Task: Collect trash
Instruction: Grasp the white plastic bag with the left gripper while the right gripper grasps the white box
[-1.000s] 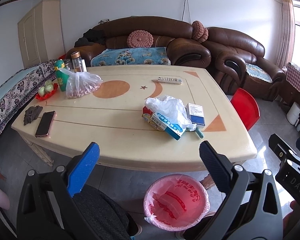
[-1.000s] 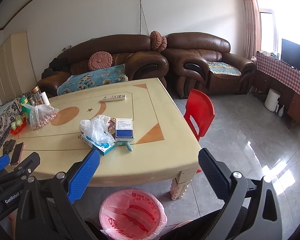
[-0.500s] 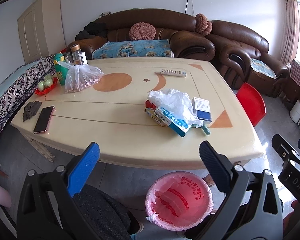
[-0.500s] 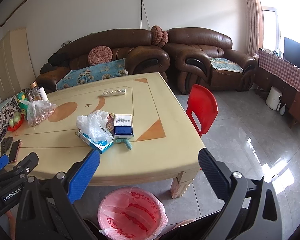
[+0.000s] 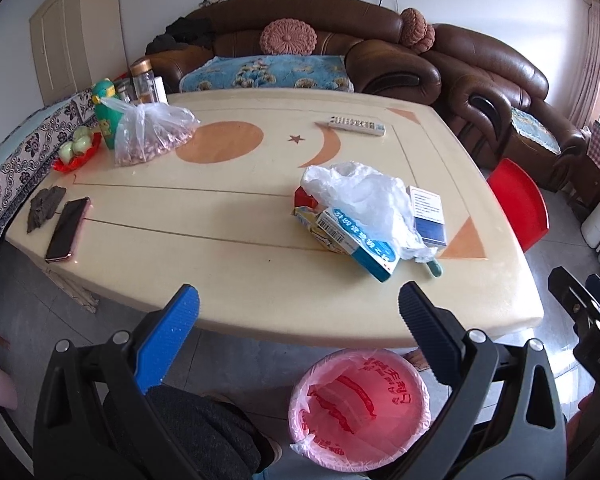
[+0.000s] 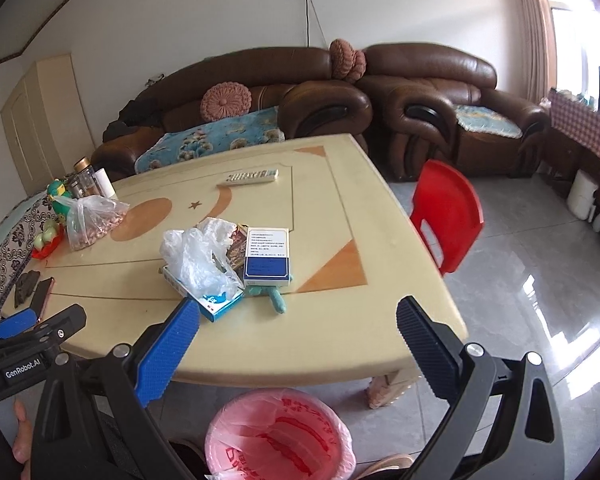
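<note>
A pile of trash lies on the cream table [image 5: 228, 248]: a crumpled white plastic bag [image 5: 360, 192], a blue-and-white box [image 5: 356, 242] under it, a white-and-blue carton [image 5: 428, 216] and a small teal item [image 5: 434, 267]. The same pile shows in the right wrist view: bag [image 6: 196, 258], carton [image 6: 267, 256], teal item [image 6: 272, 296]. A bin with a pink liner [image 5: 360, 404] stands on the floor below the table's near edge, also in the right wrist view [image 6: 278, 436]. My left gripper [image 5: 298, 312] and right gripper [image 6: 298, 326] are both open and empty, short of the pile.
A phone [image 5: 68, 229], a dark object [image 5: 46, 206], a bag of nuts [image 5: 148, 136], bottles and a fruit dish sit at the table's left. A remote [image 5: 356, 125] lies at the far side. A red chair [image 6: 446, 216] stands right of the table; brown sofas behind.
Both grippers have moved forward and a little higher toward the table; the trash pile appears larger and closer. Both stay open.
</note>
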Tool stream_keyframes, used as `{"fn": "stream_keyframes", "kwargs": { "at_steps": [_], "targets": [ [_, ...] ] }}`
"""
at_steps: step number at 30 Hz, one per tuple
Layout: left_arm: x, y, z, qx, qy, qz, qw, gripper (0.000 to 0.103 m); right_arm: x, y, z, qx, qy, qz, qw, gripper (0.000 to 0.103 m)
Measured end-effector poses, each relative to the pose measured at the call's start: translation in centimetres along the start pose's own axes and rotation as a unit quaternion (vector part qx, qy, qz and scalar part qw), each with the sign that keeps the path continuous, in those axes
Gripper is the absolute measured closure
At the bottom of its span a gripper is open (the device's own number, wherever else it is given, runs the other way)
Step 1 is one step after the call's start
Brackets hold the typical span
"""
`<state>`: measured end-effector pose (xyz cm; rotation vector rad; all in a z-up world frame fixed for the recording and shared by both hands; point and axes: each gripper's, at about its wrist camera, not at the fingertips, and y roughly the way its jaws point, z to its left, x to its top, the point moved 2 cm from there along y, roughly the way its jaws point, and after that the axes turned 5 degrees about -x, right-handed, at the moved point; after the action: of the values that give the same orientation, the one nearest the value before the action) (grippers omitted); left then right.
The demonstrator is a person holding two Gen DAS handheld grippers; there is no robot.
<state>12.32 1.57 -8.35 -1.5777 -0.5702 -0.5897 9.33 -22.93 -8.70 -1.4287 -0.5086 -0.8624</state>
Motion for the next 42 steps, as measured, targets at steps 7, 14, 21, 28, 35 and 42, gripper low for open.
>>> {"fn": "stream_keyframes", "kwargs": {
  "at_steps": [7,14,21,28,35,42],
  "targets": [
    [2.1,3.5,-0.9,-0.048,0.024,0.021,0.9983,0.005,1.1,5.7,-0.6,0.022,-0.005,0.021,1.000,0.006],
    [5.1,6.9,-3.4,-0.088,0.032,0.034,0.9950,0.005,2.8,10.8,0.9,0.042,-0.043,0.014,0.998,0.006],
    [6.6,11.1,-5.1,-0.090,0.038,0.051,0.9939,0.005,3.6,16.2,2.5,0.059,-0.086,0.026,0.994,0.006],
    [7.2,15.0,-5.3,-0.121,0.040,0.080,0.9887,0.005,2.8,20.5,2.8,0.076,-0.075,0.065,0.992,0.006],
    [7.1,17.1,-4.3,-0.150,0.015,0.094,0.9841,0.019,1.6,23.3,3.2,0.096,-0.041,0.091,0.990,0.007],
    [6.8,18.6,-3.1,-0.159,-0.017,0.109,0.9811,0.025,1.4,23.2,3.6,0.099,-0.025,0.078,0.992,0.007]
  ]
}}
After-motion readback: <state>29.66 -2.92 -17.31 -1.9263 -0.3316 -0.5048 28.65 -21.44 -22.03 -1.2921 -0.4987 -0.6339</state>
